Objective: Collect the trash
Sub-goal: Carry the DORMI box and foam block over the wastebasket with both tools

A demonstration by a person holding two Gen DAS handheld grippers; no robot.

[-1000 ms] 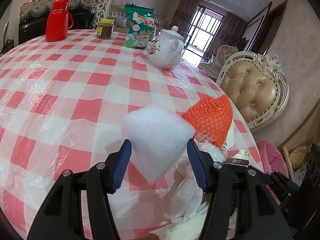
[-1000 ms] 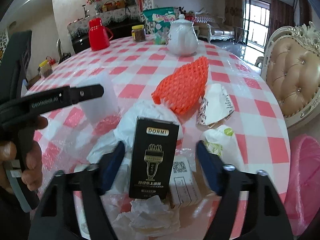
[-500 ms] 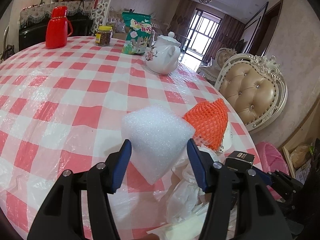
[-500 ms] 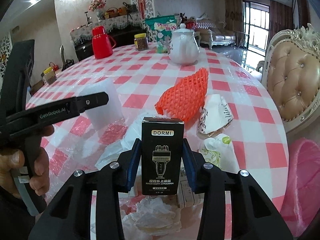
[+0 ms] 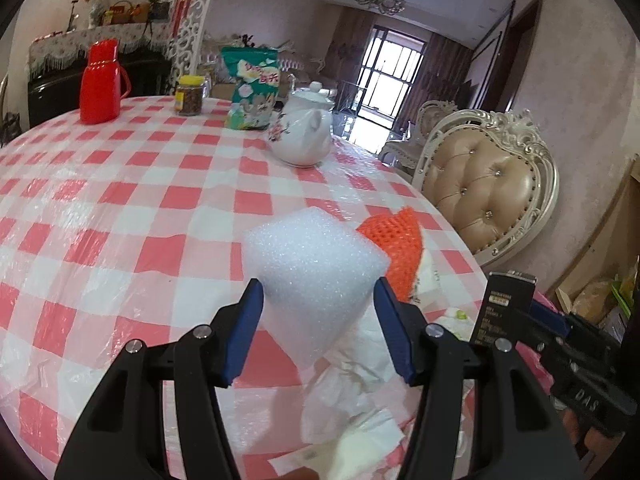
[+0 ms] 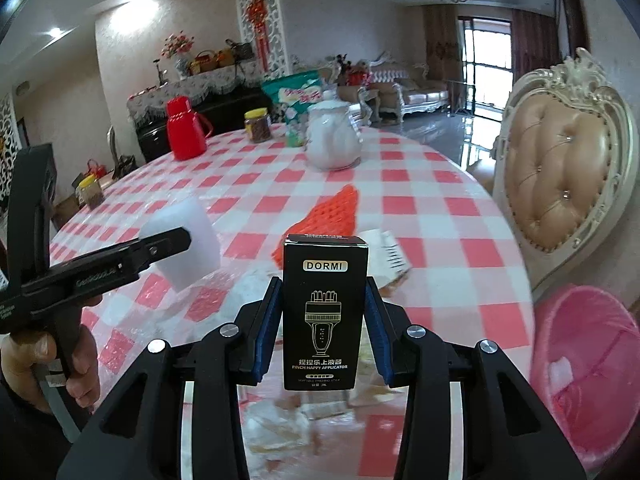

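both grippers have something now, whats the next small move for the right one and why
Probably swing the right gripper rightward toward the pink bin. Its fingers are clamped on the black DORMI box, which is lifted clear of the table, and the open bin sits just past the table edge on that side.

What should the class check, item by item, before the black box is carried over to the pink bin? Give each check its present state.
1. Right gripper shut on the black DORMI box: ok, both pads press its sides.
2. Box upright in the grip: ok.
3. Pink bin open and in view, right of the table: ok.
4. Room left in the bin: cannot tell, only part of its inside shows.
5. Left gripper holding the white foam block: cannot tell, its pads flank the block but contact is not clear.
6. Left gripper out of the path to the bin: ok, it is on the opposite side.
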